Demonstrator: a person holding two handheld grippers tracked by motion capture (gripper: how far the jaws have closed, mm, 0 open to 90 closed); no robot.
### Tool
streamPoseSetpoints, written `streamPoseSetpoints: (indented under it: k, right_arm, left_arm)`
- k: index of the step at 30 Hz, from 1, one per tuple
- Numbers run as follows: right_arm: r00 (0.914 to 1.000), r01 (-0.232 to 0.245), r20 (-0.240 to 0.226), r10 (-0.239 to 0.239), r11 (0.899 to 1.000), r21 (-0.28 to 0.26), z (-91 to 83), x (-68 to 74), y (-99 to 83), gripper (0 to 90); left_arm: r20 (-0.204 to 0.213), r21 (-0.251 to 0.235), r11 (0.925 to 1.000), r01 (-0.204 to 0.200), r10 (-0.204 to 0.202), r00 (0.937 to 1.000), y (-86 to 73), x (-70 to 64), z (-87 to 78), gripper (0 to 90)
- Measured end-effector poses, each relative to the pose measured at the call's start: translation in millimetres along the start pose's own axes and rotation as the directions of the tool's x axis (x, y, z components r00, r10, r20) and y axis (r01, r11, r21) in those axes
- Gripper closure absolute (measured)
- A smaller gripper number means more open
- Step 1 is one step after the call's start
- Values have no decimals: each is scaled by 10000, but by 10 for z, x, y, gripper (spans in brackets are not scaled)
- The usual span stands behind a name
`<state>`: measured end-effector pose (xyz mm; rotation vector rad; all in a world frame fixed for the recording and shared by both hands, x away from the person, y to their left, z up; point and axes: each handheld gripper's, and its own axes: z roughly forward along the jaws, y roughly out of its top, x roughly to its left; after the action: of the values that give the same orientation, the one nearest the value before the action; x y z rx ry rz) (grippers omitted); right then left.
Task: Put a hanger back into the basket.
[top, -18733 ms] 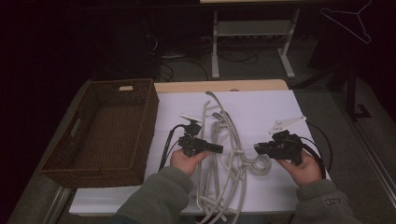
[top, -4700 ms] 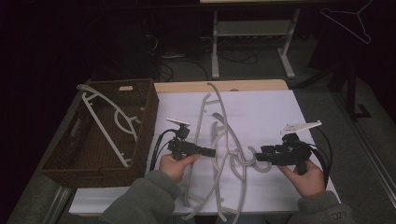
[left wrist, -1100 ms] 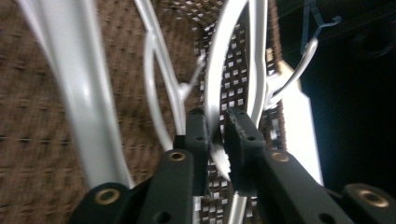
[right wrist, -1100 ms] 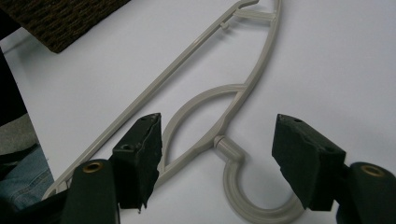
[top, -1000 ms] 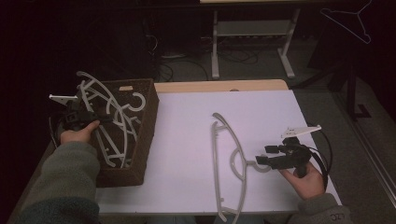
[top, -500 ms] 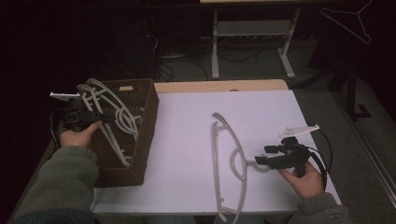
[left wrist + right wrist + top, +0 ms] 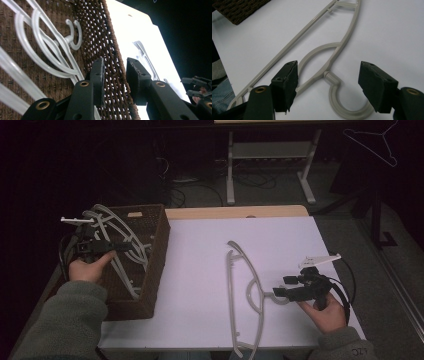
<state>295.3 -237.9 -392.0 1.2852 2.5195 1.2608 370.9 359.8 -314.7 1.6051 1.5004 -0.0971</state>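
Your left gripper hangs over the dark brown woven basket, a rectangular wicker box with a coarse, open weave, standing at the left edge of the table. White plastic hangers sit in it, partly propped up above its rim; they are smooth, thin and curved, with moulded ribs and a round hook that the left gripper view shows lying against the basket floor. In that view your left jaws stand a little apart with only the basket's woven wall between them; their rough black pads grip nothing.

Your right gripper rests low over the right side of the table, which is covered in a plain, matt white surface with a pale wooden strip along its far edge. One grey-white plastic hanger lies flat there, its long bar running from the far side toward you, its arched shoulder bending toward your right hand. It is smooth and slightly glossy, with a short collar where the hook joins the body. In the right gripper view your right jaws are spread wide, one on each side of the hanger's hook, and the pads are clear of the plastic. The hook lies on the table between them.
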Motion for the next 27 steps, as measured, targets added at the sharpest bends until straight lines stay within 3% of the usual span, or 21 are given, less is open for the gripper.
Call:
streamPoseSetpoints:
  k: [14,25,27]
  right_arm:
    - [10000,-32,84,32,10000,13,-8,-23,-25,311]
    - [9999,-3,118,3,10000,-28,-32,-38,-37,311]
    - [9999,-3,128,4,10000,-49,-39,-47,-42,311]
  left_arm:
    - [529,360,9951,-925,906,9945,-37,-301,149,652]
    - [1191,641,9828,-1730,1646,9791,-110,-707,318,604]
    - [1311,723,9780,-1958,1853,9739,-124,-781,350,599]
